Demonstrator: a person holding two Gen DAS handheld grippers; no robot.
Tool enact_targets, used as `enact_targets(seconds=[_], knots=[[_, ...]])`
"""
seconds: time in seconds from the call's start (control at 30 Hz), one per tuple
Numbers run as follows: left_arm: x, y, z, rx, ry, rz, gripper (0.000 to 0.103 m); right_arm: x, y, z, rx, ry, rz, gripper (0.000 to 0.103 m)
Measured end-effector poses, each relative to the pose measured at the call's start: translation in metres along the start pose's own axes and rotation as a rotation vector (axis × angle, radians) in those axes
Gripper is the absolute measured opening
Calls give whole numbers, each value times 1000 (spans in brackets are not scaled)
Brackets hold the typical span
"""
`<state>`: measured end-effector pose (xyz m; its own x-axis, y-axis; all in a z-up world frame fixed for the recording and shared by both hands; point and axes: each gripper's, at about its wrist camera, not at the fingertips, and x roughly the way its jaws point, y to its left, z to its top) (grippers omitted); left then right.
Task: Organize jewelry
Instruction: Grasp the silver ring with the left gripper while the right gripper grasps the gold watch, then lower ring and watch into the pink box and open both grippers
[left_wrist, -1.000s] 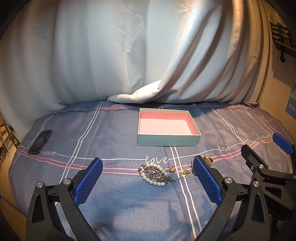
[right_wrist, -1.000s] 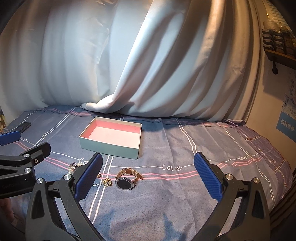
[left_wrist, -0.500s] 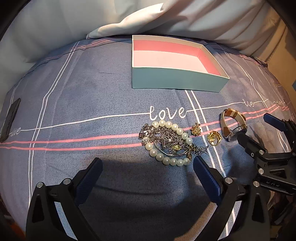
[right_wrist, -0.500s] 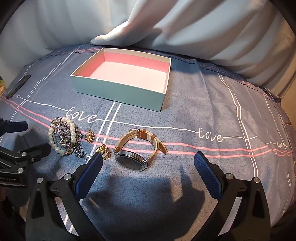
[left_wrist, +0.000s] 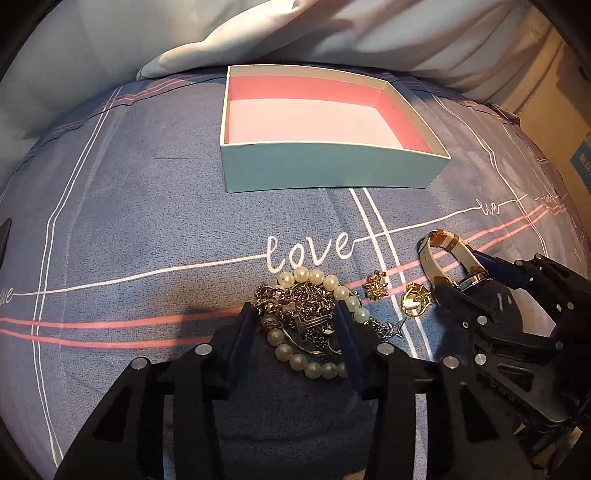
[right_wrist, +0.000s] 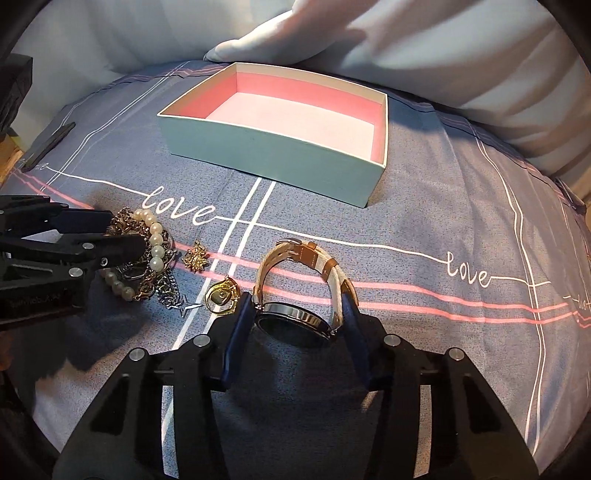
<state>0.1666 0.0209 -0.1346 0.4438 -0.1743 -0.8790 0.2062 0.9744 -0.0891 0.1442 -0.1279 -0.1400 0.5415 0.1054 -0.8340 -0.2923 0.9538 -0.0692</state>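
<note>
A teal box with pink lining (left_wrist: 325, 170) (right_wrist: 266, 155) stands open on the bedspread. My left gripper (left_wrist: 295, 321) has its jaws closed in around a tangle of pearl bracelet and chains (left_wrist: 306, 310) (right_wrist: 147, 258). My right gripper (right_wrist: 297, 314) has its jaws against both sides of a wristwatch (right_wrist: 295, 321) with a tan and white strap (left_wrist: 443, 251). A gold brooch (left_wrist: 376, 283) (right_wrist: 195, 256) and a gold ring pendant (left_wrist: 415, 301) (right_wrist: 219, 295) lie between the two piles.
A grey-blue bedspread with white and pink lines and "love" lettering (left_wrist: 306, 251) covers the bed. A pale duvet (left_wrist: 295, 33) is bunched behind the box. A dark phone (right_wrist: 48, 147) lies at the far left.
Both grippers dropped to the bedspread and closed in: the left around the pearl and chain pile, the right around the watch. Both were wide open above them before.
</note>
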Motion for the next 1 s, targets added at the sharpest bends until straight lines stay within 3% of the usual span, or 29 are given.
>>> enact_targets(seconds=[0.2, 0.53, 0.7, 1.0], knots=[[-10, -6, 1, 14, -38, -8, 20, -10, -1, -3, 20, -22, 27, 47], [-41, -14, 12, 19, -123, -18, 20, -40, -4, 6, 37, -107, 39, 47], [-52, -13, 34, -5, -166, -25, 20, -55, -11, 32, 40, -166, 43, 47], [-56, -11, 105, -35, -225, 2, 20, -57, -33, 104, 78, -238, 37, 47]])
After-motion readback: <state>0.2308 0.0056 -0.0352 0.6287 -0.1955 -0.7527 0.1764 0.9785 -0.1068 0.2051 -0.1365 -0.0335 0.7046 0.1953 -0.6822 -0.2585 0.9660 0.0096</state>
